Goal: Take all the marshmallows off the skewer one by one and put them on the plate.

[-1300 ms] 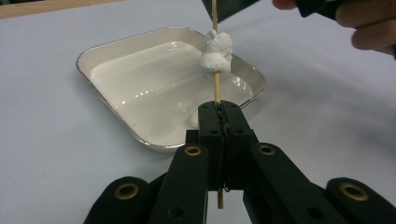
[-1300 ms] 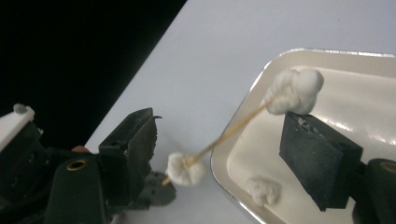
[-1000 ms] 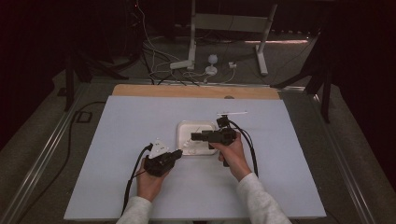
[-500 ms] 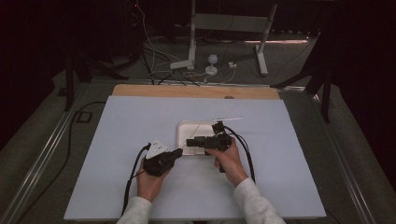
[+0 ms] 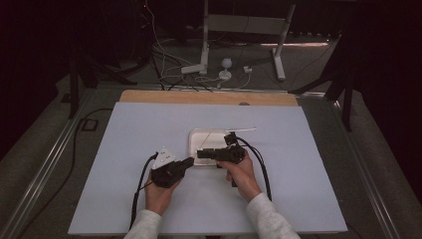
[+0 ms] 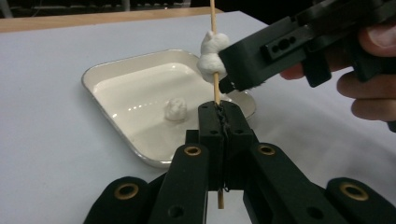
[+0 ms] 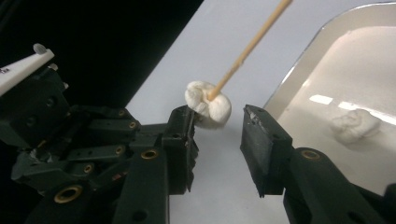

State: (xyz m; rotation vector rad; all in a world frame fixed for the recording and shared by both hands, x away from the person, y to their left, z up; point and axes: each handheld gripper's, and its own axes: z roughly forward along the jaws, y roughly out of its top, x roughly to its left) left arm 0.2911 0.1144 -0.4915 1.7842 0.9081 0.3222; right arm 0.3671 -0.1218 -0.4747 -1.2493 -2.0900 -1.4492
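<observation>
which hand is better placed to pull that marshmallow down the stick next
Right: its tongs already straddle the marshmallow, one pad touching, while the left tongs are shut on the skewer.

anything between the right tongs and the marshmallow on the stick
Nothing visible. The marshmallow on the stick already sits between the right tongs, whose jaws have just been closing; one jaw looks to touch it, the other is apart. The left tongs hold the stick below.

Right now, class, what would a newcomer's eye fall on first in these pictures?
A thin wooden skewer stands clamped in the left gripper, with a white marshmallow threaded on it. The right gripper's black jaws, which have just been closing, flank that marshmallow. Behind, a shallow white tray holds another marshmallow.
</observation>
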